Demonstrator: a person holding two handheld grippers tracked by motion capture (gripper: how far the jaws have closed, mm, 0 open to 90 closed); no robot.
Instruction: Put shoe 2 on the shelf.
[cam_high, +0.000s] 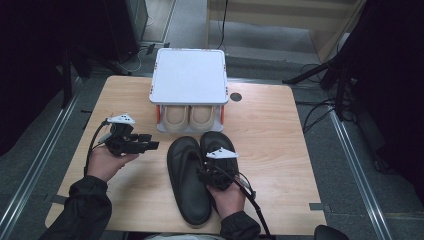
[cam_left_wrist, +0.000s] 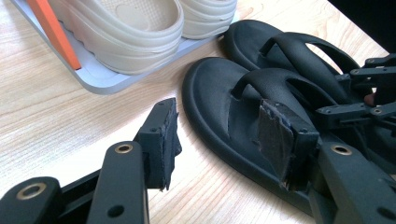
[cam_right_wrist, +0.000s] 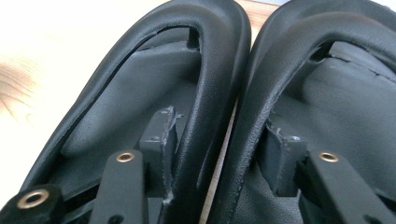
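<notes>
Pale wooden tabletop (cam_high: 280, 130) carries two black flip-flops (cam_high: 187, 180) side by side at its near middle. Right gripper (cam_right_wrist: 215, 154) has one jaw under each sandal's inner strap, pinching both together (a shallow bite that could slip). Left gripper (cam_left_wrist: 219, 135) hangs spread, empty, beside the shoe rack (cam_high: 189, 75) holding beige slides (cam_left_wrist: 140, 28).

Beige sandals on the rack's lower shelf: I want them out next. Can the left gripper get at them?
Probably yes. The left gripper is open and empty, and the beige sandals face the shelf's open front, bare table between.
</notes>
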